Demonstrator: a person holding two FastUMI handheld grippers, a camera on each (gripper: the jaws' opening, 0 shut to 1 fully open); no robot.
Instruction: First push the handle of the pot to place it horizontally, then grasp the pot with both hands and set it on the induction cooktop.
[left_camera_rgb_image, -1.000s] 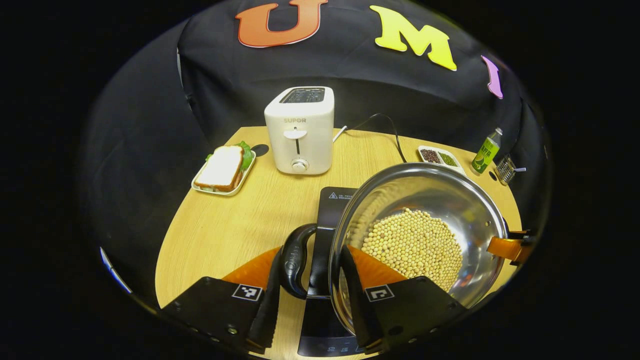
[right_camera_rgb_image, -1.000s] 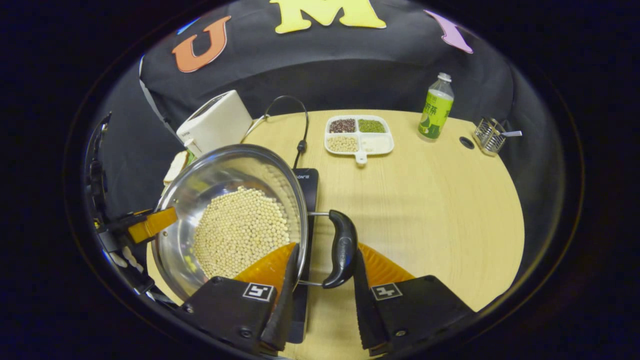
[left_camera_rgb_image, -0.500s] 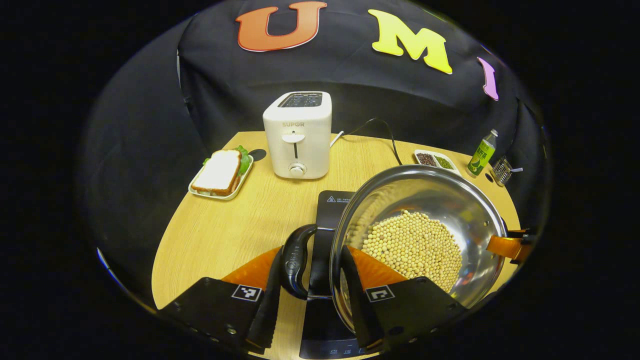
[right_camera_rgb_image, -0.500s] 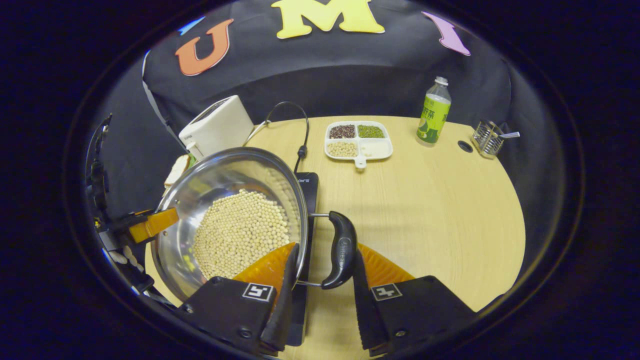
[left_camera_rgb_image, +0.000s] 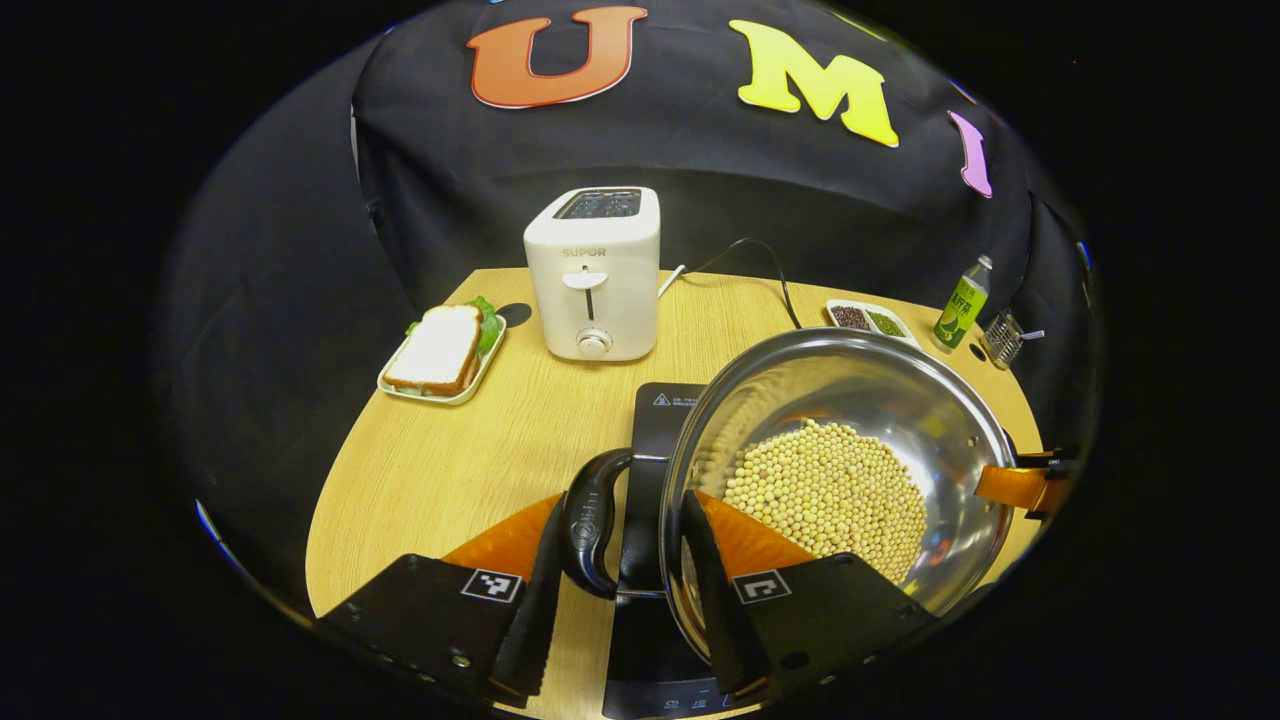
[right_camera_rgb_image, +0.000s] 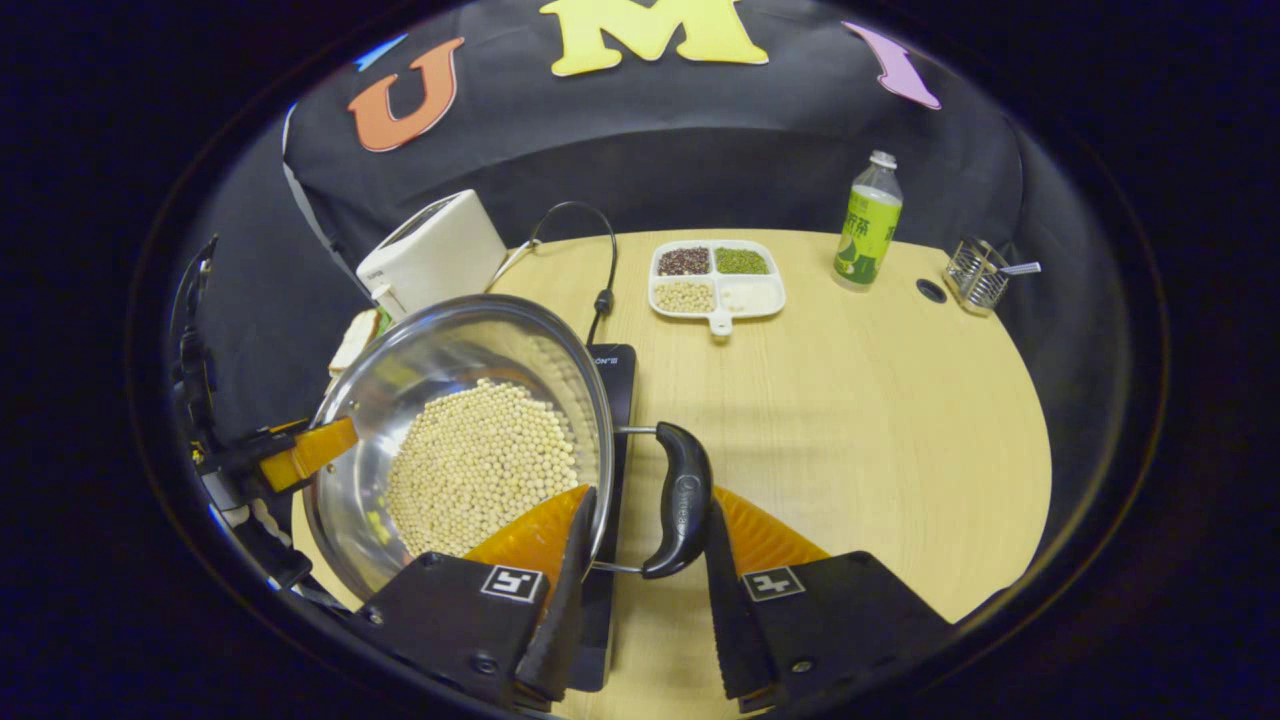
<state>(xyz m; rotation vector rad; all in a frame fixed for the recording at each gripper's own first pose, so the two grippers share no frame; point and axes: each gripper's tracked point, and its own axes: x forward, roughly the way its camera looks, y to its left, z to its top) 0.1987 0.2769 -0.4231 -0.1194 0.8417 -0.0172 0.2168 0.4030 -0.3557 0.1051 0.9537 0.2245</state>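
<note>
Right now I have the pot (left_camera_rgb_image: 840, 480), loaded with pale beans (left_camera_rgb_image: 825, 495), in the lower centre-right of the left gripper view and the lower left of the right gripper view. My left gripper (left_camera_rgb_image: 620, 600) has its fingers (left_camera_rgb_image: 540, 590) narrowed around the pot's black side handle (left_camera_rgb_image: 592, 520), one finger outside the handle and the other against the rim inside the bowl. My right gripper (right_camera_rgb_image: 640, 600) grips the opposite handle (right_camera_rgb_image: 682, 500) the same way. The pot sits over the black induction cooktop (left_camera_rgb_image: 665, 420), whose glass shows behind and beneath it; I cannot tell whether the base is touching the glass. On the tabletop (right_camera_rgb_image: 860, 400), a white toaster (left_camera_rgb_image: 595, 270) stands at upper centre of the left gripper view with a sandwich plate (left_camera_rgb_image: 440, 350) to its left. A divided dish (right_camera_rgb_image: 715, 275), a green bottle (right_camera_rgb_image: 868, 225) and a wire rack (right_camera_rgb_image: 975, 272) line the far edge in the right gripper view.
</note>
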